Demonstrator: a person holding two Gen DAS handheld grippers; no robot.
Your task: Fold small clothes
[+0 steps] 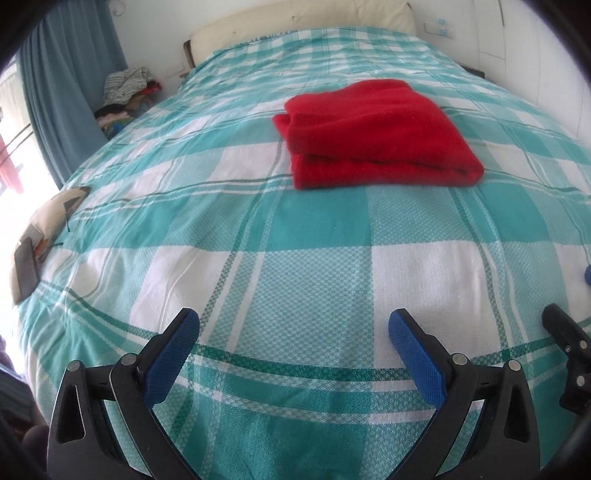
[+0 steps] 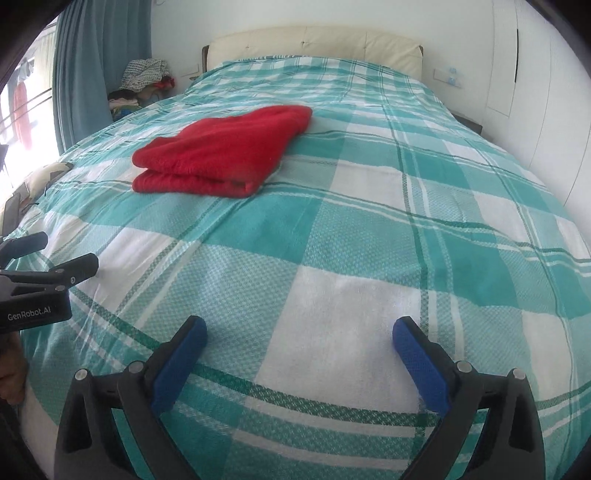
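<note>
L gripper (image 1: 293, 325): jaws wide apart, nothing btwn them, blue pads (image 1: 171, 354) bare. Hangs over the bedspread (image 1: 258, 206) near the foot end, angled down at it, not touching cloth as far as visible. Same gripper shows at the left edge of the R wrist view (image 2: 48, 273), black body w/ white lettering, part of a hand (image 2: 13, 373) below it.

R gripper (image 2: 299, 328): jaws also spread wide, empty, blue pads (image 2: 421, 362) clear. Over a white check of the bedspread (image 2: 369, 236), near the foot end too. One black finger of it pokes into the right edge of the L wrist view (image 1: 569, 354), so the two grippers sit side by side, apart, not touching.

Red garment (image 1: 373, 136): folded into a thick rectangle, layers stacked, fold edges facing the cams. Lies flat on the bedspread mid-bed, well ahead of both grippers, neither one touching it. In R view it sits up and to the left (image 2: 221, 151); in L view up and to the right.

Bedspread is teal/white check, mostly smooth, a few light creases. Cream headboard (image 1: 306, 18) at far end. Pile of clothes (image 1: 125, 92) beside the bed on far left, next to a blue curtain (image 1: 70, 74). Patterned cushion (image 1: 48, 229) at left edge of the bed. White wall/cupboard doors (image 2: 535, 92) on the right.
</note>
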